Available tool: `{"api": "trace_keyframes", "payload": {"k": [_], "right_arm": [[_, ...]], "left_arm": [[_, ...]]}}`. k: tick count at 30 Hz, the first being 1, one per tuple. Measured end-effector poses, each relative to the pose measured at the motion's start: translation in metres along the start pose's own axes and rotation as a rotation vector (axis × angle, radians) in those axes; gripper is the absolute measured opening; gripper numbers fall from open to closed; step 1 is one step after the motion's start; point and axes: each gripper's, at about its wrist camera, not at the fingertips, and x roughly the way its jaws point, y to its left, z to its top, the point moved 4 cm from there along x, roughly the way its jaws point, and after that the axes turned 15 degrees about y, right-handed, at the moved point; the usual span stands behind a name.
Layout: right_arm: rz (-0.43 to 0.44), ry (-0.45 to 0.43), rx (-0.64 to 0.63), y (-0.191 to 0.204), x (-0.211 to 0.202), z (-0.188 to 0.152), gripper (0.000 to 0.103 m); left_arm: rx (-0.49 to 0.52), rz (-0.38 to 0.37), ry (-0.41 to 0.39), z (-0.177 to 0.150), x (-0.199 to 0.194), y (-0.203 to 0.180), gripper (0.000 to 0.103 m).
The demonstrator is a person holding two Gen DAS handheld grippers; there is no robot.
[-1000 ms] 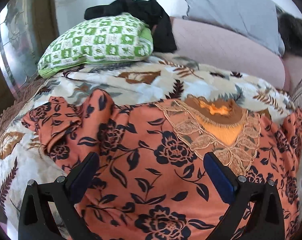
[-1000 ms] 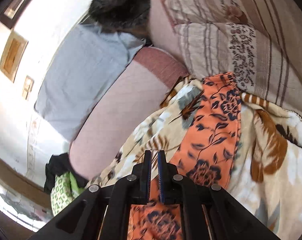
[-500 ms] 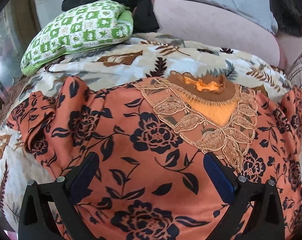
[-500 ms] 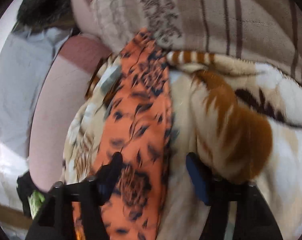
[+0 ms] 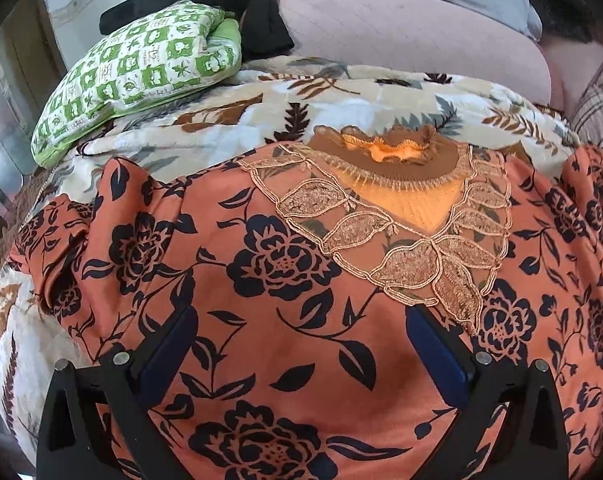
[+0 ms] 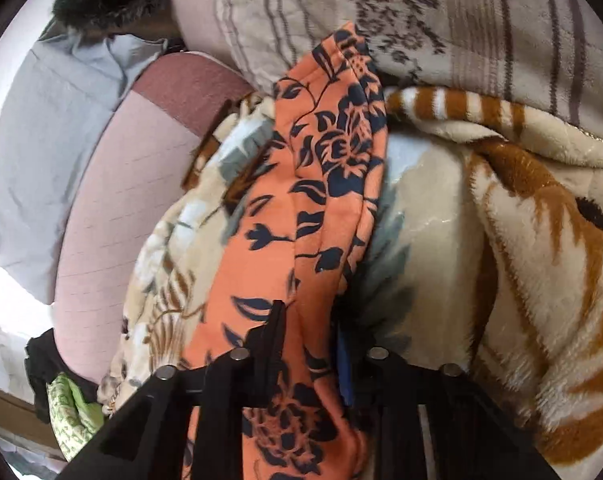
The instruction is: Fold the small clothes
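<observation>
Orange floral garment (image 5: 285,280) lay spread on the leaf-print blanket (image 5: 221,128) covering the bed. Left gripper (image 5: 301,344) hovered over it, jaws wide apart. Right gripper (image 6: 309,340) had just been closing, jaws pinching the garment's sleeve (image 6: 313,200)

Matt orange floral cloth garment (image 5: 301,320) with lace trim – lying on a plush, fleecy blanket (image 5: 261,120).

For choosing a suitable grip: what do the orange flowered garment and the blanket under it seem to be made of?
Orange garment: seemingly thin, smooth woven cloth, matte; it drapes in soft folds, with lace-like trim at the neckline. Blanket: probably plush fleece; a fuzzy pile with slight sheen shows.
</observation>
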Motion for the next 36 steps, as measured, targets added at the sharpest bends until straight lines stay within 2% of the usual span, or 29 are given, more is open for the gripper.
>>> {"api": "trace_keyframes", "payload": {"k": [2, 4, 7, 8, 12, 15, 18, 19, 20, 21, 23, 24, 25, 26, 28, 30, 32, 34, 35, 36], "right_arm": [[0.076, -0.02, 0.051, -0.006, -0.005, 0.0, 0.01], [0.096, -0.06, 0.044, 0.0, -0.019, -0.003, 0.01], [0.156, -0.102, -0.009, 0.027, -0.042, -0.014, 0.009], [0.204, -0.109, -0.037, 0.043, -0.054, -0.02, 0.009], [0.287, -0.101, -0.146, 0.094, -0.085, -0.052, 0.009], [0.343, -0.054, -0.289, 0.151, -0.099, -0.106, 0.009], [0.348, 0.018, -0.443, 0.194, -0.095, -0.174, 0.009], [0.347, 0.071, -0.506, 0.212, -0.084, -0.21, 0.009], [0.348, 0.101, -0.529, 0.216, -0.078, -0.23, 0.009], [0.342, 0.186, -0.574, 0.227, -0.058, -0.267, 0.01], [0.296, 0.291, -0.632, 0.232, -0.027, -0.315, 0.01], [0.225, 0.364, -0.678, 0.232, 0.002, -0.348, 0.01], [0.183, 0.4, -0.697, 0.228, 0.017, -0.362, 0.012], [0.101, 0.473, -0.718, 0.219, 0.043, -0.385, 0.013], [-0.002, 0.57, -0.703, 0.195, 0.073, -0.408, 0.014], [0.05, 0.54, -0.68, 0.176, 0.066, -0.413, 0.014], [0.087, 0.569, -0.639, 0.159, 0.046, -0.408, 0.014], [0.112, 0.573, -0.602, 0.138, 0.02, -0.399, 0.014], [0.121, 0.558, -0.595, 0.139, 0.01, -0.399, 0.014], [0.15, 0.514, -0.559, 0.131, -0.006, -0.385, 0.014]], "left_arm": [[-0.007, -0.002, -0.003, 0.0, -0.002, 0.004, 0.103], [-0.022, -0.008, -0.003, 0.0, -0.004, 0.011, 0.103], [-0.056, -0.033, -0.008, 0.0, -0.01, 0.024, 0.103], [-0.07, -0.037, -0.016, 0.0, -0.013, 0.029, 0.103], [-0.121, -0.034, -0.055, 0.001, -0.029, 0.055, 0.103], [-0.163, -0.022, -0.075, -0.001, -0.037, 0.079, 0.103], [-0.206, -0.008, -0.084, -0.003, -0.043, 0.106, 0.103], [-0.227, -0.006, -0.082, -0.005, -0.045, 0.117, 0.103], [-0.253, -0.007, -0.079, -0.006, -0.045, 0.129, 0.103], [-0.278, -0.012, -0.077, -0.007, -0.044, 0.14, 0.103], [-0.333, -0.014, -0.069, -0.01, -0.043, 0.161, 0.103], [-0.359, -0.015, -0.067, -0.012, -0.042, 0.171, 0.103], [-0.379, -0.016, -0.066, -0.014, -0.041, 0.179, 0.103], [-0.393, -0.017, -0.066, -0.015, -0.04, 0.184, 0.103], [-0.416, -0.03, -0.064, -0.016, -0.041, 0.191, 0.103], [-0.418, -0.069, -0.065, -0.016, -0.041, 0.189, 0.103], [-0.393, -0.101, -0.064, -0.015, -0.041, 0.177, 0.103], [-0.337, -0.106, -0.067, -0.012, -0.044, 0.155, 0.103], [-0.308, -0.101, -0.076, -0.011, -0.046, 0.144, 0.103], [-0.27, -0.088, -0.091, -0.01, -0.049, 0.13, 0.103]]}}
